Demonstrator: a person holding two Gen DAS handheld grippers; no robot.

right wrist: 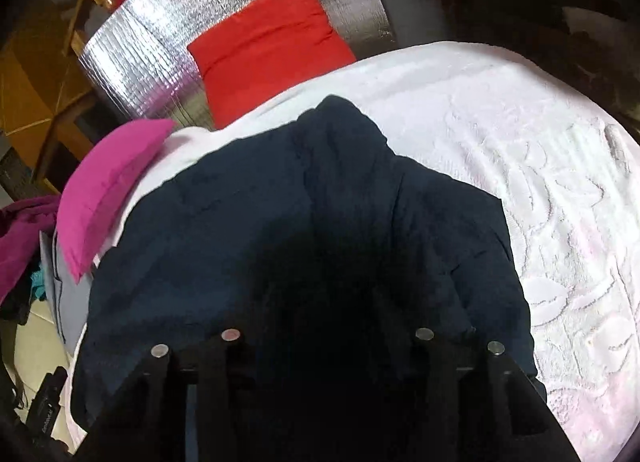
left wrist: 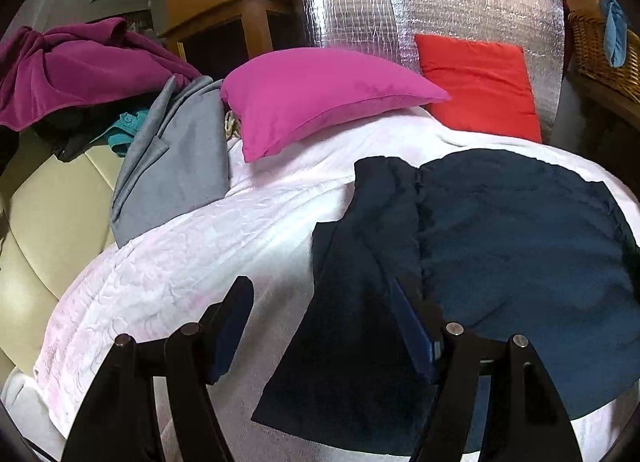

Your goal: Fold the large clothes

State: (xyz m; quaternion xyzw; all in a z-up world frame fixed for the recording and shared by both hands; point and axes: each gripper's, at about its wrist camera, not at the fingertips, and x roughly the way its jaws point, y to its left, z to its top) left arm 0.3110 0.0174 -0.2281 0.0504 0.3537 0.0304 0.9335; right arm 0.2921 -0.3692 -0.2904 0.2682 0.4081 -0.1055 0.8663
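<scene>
Where the clothes are: a big dark blue garment (left wrist: 500,230) lies on the bed (left wrist: 180,262), on its white bumpy cover, near the front edge. It is just in front of the pink pillow (left wrist: 316,98) and the red pillow (left wrist: 480,82).

Work done: I think the folding has started. In the left wrist view one side part lies turned in over the middle, and a long dark flap hangs down toward the camera.

Work left: the garment is not a neat small stack yet. It probably needs more folds. A gray garment (left wrist: 176,166) and a purple garment (left wrist: 72,66) wait in a heap at the left side of the bed, not folded.

How it looks: thick, soft and a bit wrinkly. It is wide, with a rounded lump at the far end (right wrist: 344,118). It looks floppy, so I think it will sag when lifted.

Left gripper (left wrist: 324,322): its two fingers are spread wide apart and hold nothing. The dark flap lies between them, and the one on the right looks like it touches the cloth.

Right gripper (right wrist: 324,342): it is low over the blue garment. Its finger ends are lost in the dark cloth and shadow, so I cannot tell if it is pinching or let go.
</scene>
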